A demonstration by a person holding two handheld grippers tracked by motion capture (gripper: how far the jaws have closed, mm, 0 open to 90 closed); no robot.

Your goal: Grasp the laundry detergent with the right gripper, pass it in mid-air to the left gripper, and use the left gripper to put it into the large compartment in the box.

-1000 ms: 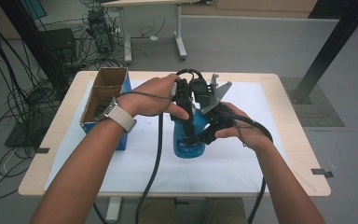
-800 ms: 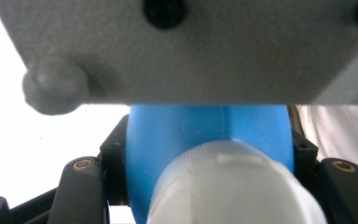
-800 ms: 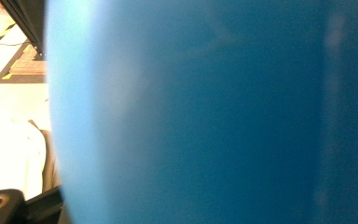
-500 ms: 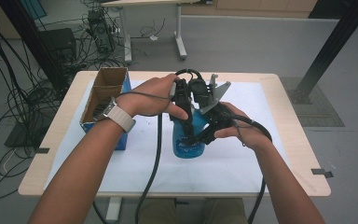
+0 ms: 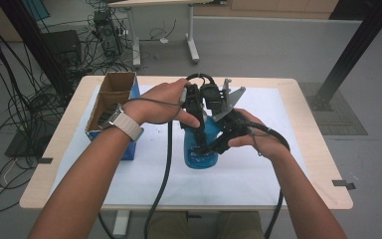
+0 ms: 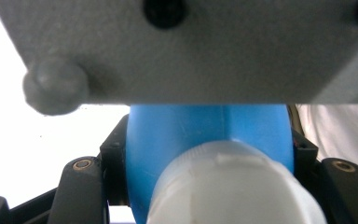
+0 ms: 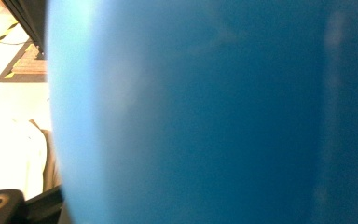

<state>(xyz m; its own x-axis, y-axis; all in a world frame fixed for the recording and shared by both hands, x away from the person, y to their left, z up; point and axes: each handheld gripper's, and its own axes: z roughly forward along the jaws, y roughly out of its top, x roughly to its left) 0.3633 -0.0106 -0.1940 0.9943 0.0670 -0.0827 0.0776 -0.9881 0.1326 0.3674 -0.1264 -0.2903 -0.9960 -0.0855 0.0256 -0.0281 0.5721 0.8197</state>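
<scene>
A blue bottle stands upright at the middle of the white-covered table. My left gripper comes down on its top. In the left gripper view the black jaws press both sides of the blue bottle's shoulder, with its white cap close to the camera. My right gripper lies against the bottle's right side, its grey plate pointing up. The right gripper view is mostly blurred blue bottle wall, with one black jaw at the bottom left.
An open cardboard box stands at the table's left, on a blue box. Black cables trail from both grippers toward the near edge. Beyond the table are desk legs and tangled cables on the floor.
</scene>
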